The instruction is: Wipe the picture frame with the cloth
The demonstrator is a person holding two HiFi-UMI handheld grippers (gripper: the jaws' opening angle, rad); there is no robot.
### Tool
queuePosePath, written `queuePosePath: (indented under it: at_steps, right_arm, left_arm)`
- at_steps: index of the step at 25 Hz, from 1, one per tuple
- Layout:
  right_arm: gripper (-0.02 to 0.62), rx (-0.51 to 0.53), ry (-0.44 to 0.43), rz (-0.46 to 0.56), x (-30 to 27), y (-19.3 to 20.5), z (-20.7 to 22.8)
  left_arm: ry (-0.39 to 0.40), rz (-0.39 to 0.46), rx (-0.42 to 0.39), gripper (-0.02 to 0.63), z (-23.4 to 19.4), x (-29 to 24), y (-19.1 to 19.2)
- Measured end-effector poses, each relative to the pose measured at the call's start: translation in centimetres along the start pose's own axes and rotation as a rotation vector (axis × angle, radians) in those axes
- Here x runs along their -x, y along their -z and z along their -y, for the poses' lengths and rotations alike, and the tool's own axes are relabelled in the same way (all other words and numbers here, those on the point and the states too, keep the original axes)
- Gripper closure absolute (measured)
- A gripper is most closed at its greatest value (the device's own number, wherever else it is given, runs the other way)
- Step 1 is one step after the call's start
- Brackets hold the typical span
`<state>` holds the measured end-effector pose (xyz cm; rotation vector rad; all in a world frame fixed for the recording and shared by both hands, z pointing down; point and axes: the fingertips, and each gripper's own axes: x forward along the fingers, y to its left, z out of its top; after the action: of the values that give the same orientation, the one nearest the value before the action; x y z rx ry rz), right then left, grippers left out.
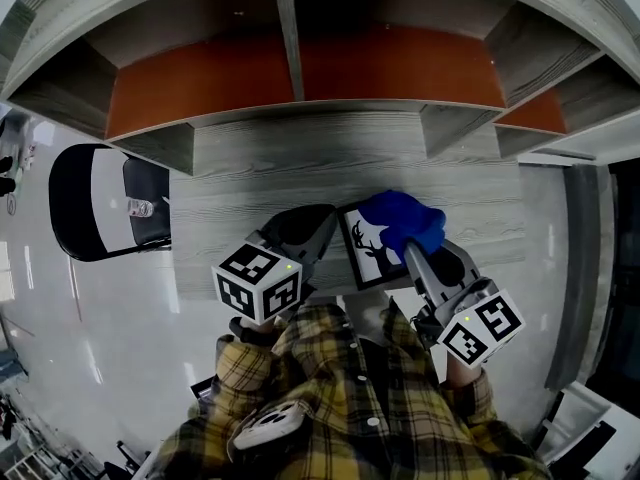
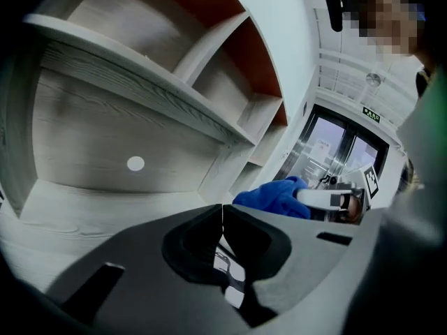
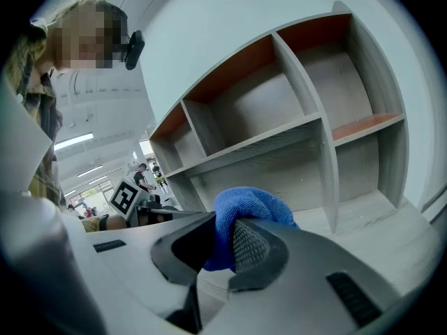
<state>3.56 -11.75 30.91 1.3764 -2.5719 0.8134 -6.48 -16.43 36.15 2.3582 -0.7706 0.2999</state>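
A white picture frame point(image 1: 368, 251) with a black deer silhouette stands tilted at the near edge of the grey desk point(image 1: 270, 183). My left gripper point(image 1: 330, 230) is at the frame's left edge, and its dark jaws meet at the tips. In the left gripper view a strip of the frame point(image 2: 227, 267) shows in the hollow between the jaws of the left gripper point(image 2: 222, 211). A blue cloth point(image 1: 400, 220) is bunched over the frame's upper right corner. My right gripper point(image 1: 412, 248) is shut on it. In the right gripper view the cloth point(image 3: 244, 204) bulges between the right gripper's point(image 3: 225, 232) ribbed pads.
A grey shelf unit point(image 1: 290, 98) with orange back panels rises behind the desk. A black chair point(image 1: 95, 203) stands on the glossy floor to the left. The person's plaid shirt point(image 1: 350, 398) fills the lower middle of the head view.
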Motion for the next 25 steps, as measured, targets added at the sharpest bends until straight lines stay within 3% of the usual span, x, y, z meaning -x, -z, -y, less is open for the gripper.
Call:
queuePosePath:
  at_steps: [9, 12, 19, 25]
  right_arm:
    - [0.543, -0.015, -0.005, -0.056, -0.1, 1.0, 2.3]
    - [0.543, -0.031, 0.002, -0.065, 0.1, 2.0, 3.0]
    - [0.543, -0.074, -0.009, -0.116, 0.3, 4.8, 3.7]
    - [0.543, -0.109, -0.004, -0.138, 0.1, 6.4, 4.4]
  left_arm:
    - [-0.062, -0.104, 0.085, 0.594, -3.6, -4.4, 4.6]
    - [-0.062, -0.150, 0.104, 0.541, -4.7, -6.1, 6.4]
    - [-0.101, -0.341, 0.065, 0.489, -7.5, -8.7, 11.8]
    - [-0.108, -0.423, 0.064, 0.479, -9.0, -10.5, 14.6]
